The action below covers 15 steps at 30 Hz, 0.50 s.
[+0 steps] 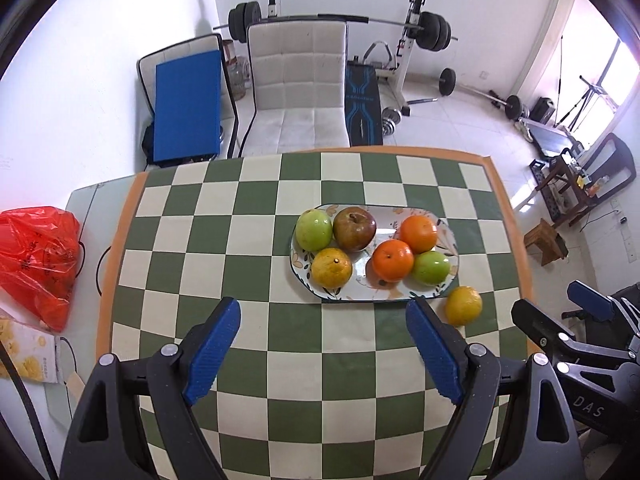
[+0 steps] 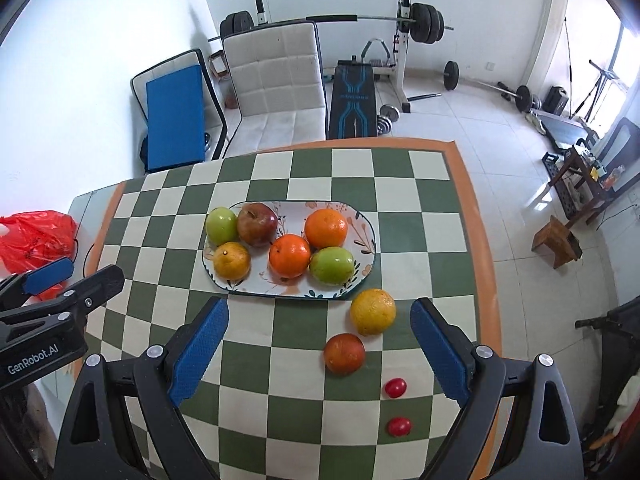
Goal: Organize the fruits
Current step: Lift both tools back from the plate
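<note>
Fingers [image 2: 438, 356] of the right gripper [image 2: 320, 346] spread apart and empty above the desk [image 2: 248, 364], the yellow orange [image 2: 373, 311] beside the plate [image 2: 366, 248] looks firm, round, roll-prone, best pinched across its middle.

Red bag [image 1: 36, 260] cut off leftward.
</note>
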### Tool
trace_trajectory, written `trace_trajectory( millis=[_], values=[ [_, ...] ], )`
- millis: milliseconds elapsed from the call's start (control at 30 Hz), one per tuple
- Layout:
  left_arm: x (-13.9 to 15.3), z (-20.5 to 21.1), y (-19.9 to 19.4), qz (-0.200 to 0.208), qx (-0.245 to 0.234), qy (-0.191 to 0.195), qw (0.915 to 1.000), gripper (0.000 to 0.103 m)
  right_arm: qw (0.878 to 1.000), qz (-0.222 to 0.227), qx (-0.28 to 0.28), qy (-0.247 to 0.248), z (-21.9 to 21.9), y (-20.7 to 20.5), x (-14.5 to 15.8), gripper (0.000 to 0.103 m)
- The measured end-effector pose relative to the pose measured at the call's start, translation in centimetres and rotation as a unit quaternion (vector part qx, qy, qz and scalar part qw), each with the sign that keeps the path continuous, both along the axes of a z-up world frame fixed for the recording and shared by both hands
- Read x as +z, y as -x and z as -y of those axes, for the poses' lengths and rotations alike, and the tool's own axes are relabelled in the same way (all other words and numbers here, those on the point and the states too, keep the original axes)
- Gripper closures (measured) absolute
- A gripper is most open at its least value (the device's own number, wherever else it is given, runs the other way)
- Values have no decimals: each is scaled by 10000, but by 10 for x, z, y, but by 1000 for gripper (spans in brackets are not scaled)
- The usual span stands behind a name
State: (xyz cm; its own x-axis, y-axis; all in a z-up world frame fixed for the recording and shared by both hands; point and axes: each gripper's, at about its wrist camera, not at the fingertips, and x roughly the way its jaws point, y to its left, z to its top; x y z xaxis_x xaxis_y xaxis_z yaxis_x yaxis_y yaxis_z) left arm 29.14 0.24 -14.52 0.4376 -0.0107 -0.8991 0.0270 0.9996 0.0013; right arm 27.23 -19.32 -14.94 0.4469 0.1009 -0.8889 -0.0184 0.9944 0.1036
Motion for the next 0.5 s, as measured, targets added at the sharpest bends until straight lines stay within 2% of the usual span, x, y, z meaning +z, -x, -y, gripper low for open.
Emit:
trace_trajectory(
  millis=[300, 500],
  values=[
    [32, 1, 32, 253, -57, 117, 9996, 18, 9995, 264, -24, -176, 6, 38, 38, 9],
    [42, 6, 44, 374, -99, 146, 9991, 18, 9988, 359, -77, -315, 10, 45, 48, 9]
  ],
)
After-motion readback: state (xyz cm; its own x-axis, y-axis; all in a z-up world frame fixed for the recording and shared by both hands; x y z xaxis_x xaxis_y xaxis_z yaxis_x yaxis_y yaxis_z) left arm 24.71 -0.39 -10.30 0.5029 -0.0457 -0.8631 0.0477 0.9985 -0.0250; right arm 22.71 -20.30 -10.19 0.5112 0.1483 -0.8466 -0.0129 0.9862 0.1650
